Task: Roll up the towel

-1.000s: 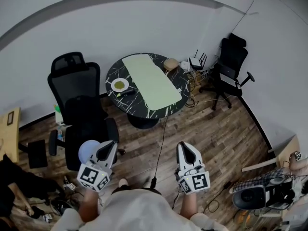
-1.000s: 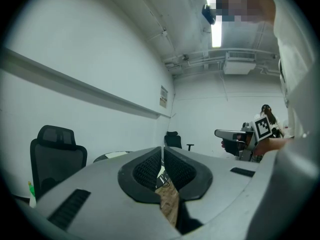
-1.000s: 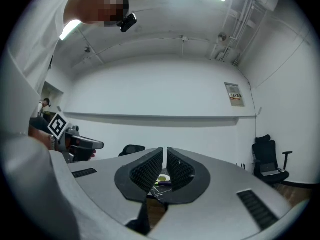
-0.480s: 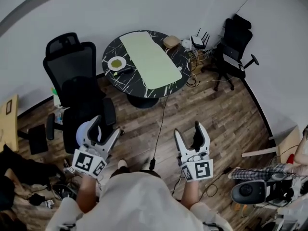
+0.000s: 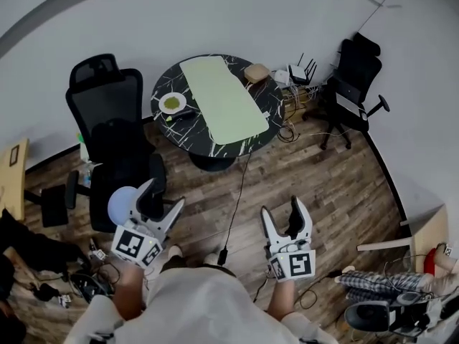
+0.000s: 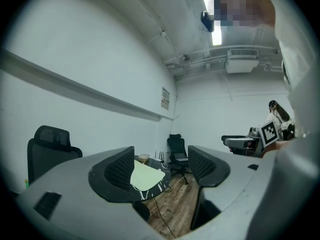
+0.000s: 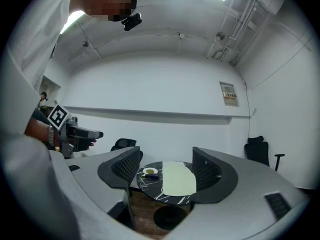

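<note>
Nothing is rolled yet: the towel [image 5: 224, 100] lies flat on the round table [image 5: 185, 136], well apart from me. My left gripper [image 5: 163, 194] and right gripper [image 5: 282, 208] have just been opening; the 2 stand spread, nothing between their jaws.

Left claw [image 5: 163, 193], right claw [image 5: 282, 207]: held level, jaws just opened wide, nothing between.

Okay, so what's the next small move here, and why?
Probably step closer to the table: the towel lies flat and unrolled there, well beyond both tools. The left tool and right tool have just been opening, with nothing between their jaws, over the floor.
</note>
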The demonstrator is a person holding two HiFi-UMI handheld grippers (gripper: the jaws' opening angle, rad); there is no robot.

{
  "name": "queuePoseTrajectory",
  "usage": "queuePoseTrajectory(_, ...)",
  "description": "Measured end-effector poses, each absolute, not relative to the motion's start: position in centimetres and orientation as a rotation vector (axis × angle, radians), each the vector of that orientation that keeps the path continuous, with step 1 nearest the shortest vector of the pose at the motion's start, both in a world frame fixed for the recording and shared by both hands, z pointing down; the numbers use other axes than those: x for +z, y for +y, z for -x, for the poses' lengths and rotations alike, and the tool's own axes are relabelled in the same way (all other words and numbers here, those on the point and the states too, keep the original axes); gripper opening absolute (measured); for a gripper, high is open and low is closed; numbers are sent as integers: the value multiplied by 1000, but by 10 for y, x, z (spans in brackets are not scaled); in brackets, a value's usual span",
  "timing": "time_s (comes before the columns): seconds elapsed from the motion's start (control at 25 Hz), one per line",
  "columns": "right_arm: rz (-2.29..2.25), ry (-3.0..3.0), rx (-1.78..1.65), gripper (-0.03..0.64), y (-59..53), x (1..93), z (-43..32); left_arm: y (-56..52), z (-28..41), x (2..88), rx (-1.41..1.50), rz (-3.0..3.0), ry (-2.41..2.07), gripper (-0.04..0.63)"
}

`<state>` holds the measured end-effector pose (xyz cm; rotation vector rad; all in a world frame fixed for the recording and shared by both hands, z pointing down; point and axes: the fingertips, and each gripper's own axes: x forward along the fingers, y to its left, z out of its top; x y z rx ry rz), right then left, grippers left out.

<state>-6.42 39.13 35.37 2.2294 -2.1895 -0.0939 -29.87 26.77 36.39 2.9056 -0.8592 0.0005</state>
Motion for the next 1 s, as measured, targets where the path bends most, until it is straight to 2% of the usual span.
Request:
queuePoseTrajectory(0.48,-2224,-2255,-17,288,332,373,15,222,257,382,137,-2902,-886,310)
queuePoseTrajectory(1.0,-2249,-2142,40,289,150,384,-89,43,138,414,192,-2878,-692,310)
